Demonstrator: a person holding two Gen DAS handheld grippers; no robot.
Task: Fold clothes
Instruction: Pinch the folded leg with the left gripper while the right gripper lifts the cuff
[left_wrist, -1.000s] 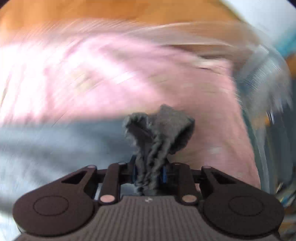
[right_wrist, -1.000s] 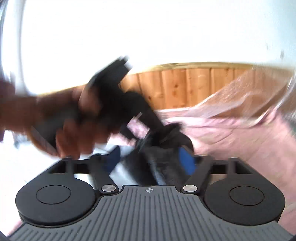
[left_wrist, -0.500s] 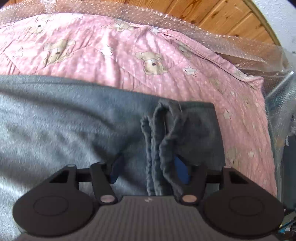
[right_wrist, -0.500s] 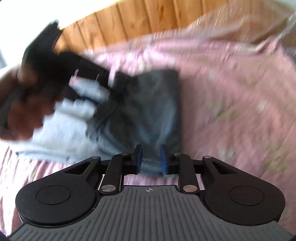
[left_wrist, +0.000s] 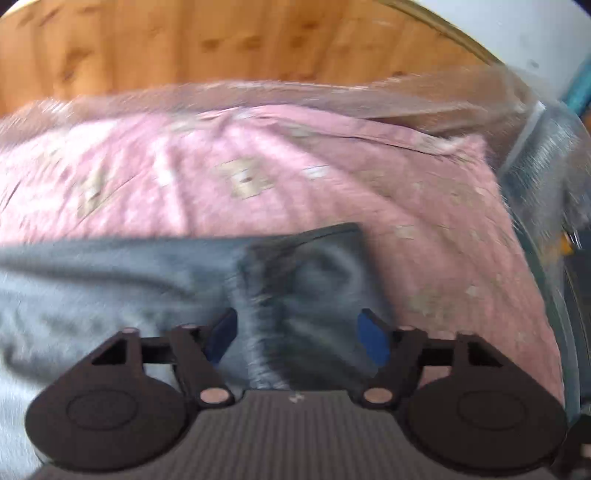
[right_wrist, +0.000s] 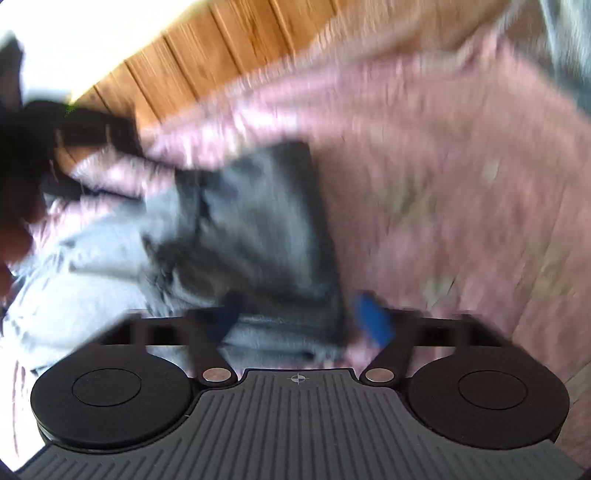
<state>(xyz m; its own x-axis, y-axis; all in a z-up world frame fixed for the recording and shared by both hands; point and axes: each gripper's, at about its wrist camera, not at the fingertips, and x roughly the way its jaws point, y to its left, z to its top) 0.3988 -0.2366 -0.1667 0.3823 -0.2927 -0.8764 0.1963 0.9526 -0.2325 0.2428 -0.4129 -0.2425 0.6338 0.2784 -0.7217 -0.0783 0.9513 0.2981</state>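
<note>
grey garment (left_wrist: 303, 273) lies on pink blanket (left_wrist: 258, 177), left gripper (left_wrist: 297, 336) spread.

Two handheld black plastic grippers with blue finger pads

The left gripper (left_wrist: 297, 334) and right gripper (right_wrist: 299, 319) share ribbed grey bodies, round black discs and silver pivot screws.

Your grey garment (left_wrist: 155, 280) lies on the pink bedcover, partly folded.

You see a soft, fleecy fabric, darker grey at its right end and paler grey toward the left. In your left wrist view it stretches across the lower half, its right end doubled over into a darker squarish flap (left_wrist: 314, 266) with a straight outer edge and a rumpled seam down its left side. In your right wrist view the same flap (right_wrist: 266, 221) lies flat, with creased paler cloth bunched to its left. Motion blur hides finer detail.
</note>
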